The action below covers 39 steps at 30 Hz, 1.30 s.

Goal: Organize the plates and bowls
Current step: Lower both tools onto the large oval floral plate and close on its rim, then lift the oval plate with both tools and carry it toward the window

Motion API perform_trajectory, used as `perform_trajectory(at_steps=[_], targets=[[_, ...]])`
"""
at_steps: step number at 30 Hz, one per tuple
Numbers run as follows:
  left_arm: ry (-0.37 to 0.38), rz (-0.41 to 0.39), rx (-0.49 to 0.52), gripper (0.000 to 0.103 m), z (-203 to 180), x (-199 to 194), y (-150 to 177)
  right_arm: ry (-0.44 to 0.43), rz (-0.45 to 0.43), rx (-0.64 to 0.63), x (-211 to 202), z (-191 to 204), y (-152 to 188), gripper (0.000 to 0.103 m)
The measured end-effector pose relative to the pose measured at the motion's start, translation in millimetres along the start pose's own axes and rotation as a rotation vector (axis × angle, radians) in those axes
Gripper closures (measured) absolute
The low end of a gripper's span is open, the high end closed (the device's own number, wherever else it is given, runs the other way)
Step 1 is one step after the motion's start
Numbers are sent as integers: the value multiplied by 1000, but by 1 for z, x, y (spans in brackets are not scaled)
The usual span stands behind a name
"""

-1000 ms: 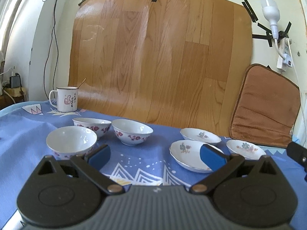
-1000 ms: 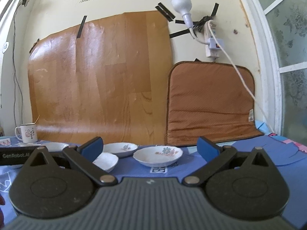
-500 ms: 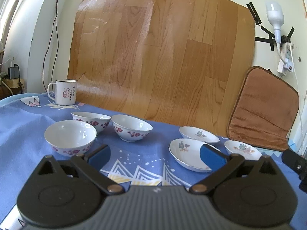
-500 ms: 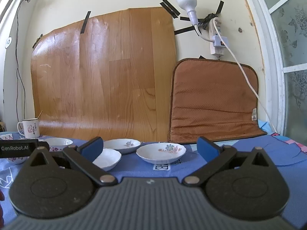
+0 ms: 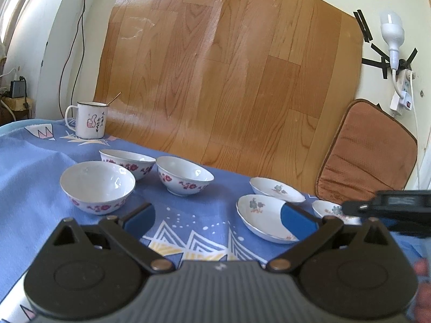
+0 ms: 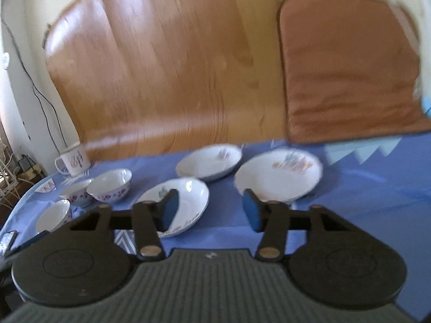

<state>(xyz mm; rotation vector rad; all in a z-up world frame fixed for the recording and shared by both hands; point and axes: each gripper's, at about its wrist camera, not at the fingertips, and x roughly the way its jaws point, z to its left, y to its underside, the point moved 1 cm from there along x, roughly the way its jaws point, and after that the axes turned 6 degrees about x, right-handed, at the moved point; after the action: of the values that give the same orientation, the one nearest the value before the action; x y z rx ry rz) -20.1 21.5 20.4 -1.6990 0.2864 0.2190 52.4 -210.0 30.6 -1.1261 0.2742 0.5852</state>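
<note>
Three bowls (image 5: 97, 185) and three plates (image 6: 278, 176) on the table (image 5: 32, 172); left claw (image 5: 219, 216) open, right claw (image 6: 210, 210) closing on nothing

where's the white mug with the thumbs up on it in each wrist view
Left wrist view: the mug stands far left, at the back of the blue cloth, behind the three bowls.
Right wrist view: the mug, blurred, sits at the left edge, beyond the bowls.
Shared landmark: the wood-grain sheet on the wall; the mug stands by its lower left corner in both.
</note>
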Motion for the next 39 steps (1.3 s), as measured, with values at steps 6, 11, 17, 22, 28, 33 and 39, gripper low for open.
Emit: perform_trajectory(at_steps=[6,11,17,22,28,33,39], targets=[[-20,-15,0,0,-1,1,0,-9,138,109,44,0,-1,69],[-16,-10,-4,1,-1,2,-1,-29,197,188,51,-1,0,92],[112,76,-76,5,13,12,-3,-147,241,288,-8,-16,16,92],[239,223,-113,36,14,23,0,-177,275,288,-70,-32,49,90],[308,338,-46,43,-12,20,3,-132,193,215,-99,-31,61,86],[328,416,-2,65,-28,20,6,-166,218,261,-84,-39,65,86],[346,460,-3,84,-46,20,11,-154,158,279,-102,-51,68,89]])
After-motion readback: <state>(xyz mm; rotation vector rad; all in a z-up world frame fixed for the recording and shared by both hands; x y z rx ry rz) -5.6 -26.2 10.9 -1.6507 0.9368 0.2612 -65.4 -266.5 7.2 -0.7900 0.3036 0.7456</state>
